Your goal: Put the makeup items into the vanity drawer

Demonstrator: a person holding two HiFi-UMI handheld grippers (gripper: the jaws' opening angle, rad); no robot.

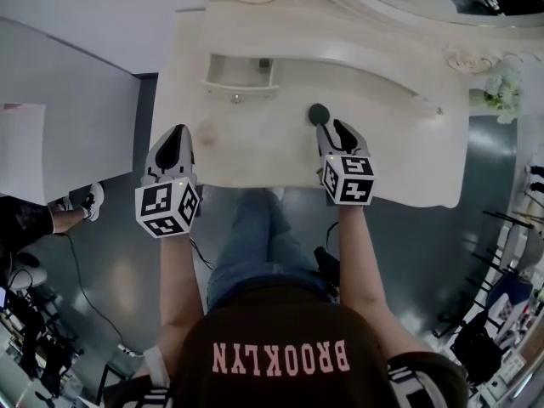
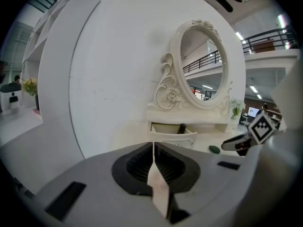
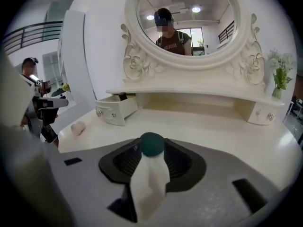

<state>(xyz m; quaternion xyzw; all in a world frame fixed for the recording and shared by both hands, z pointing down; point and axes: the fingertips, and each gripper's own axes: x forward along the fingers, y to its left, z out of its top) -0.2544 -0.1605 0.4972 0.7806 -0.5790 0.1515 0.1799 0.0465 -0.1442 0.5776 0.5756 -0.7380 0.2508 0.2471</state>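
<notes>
Nearest the head camera is the person (image 1: pixel 280 347), leaning over a cream desk (image 1: pixel 255 155) with a tool in each hand. An oval mirror (image 3: pixel 187 20) in a carved frame rises at the desk's back. Below the mirror's left side a small drawer (image 1: pixel 240 75) stands pulled open, and it serves as the landmark.

The left tool (image 1: pixel 175 134) hovers over the desk's front edge, left of the drawer and nearer the person. Its jaws are pressed together with nothing between them. The right tool (image 1: pixel 331 128) sits to the right of the drawer, also nearer the person, with its jaws apart.

A round dark-green makeup item (image 1: pixel 319 113) lies on the desk right of the drawer, at the very tips of the right tool. The pads do not appear to press on it. A small pale-pink puff (image 3: pixel 78 127) rests on the desk in front of the drawer. A dark item (image 1: pixel 264 63) stands inside the drawer.
</notes>
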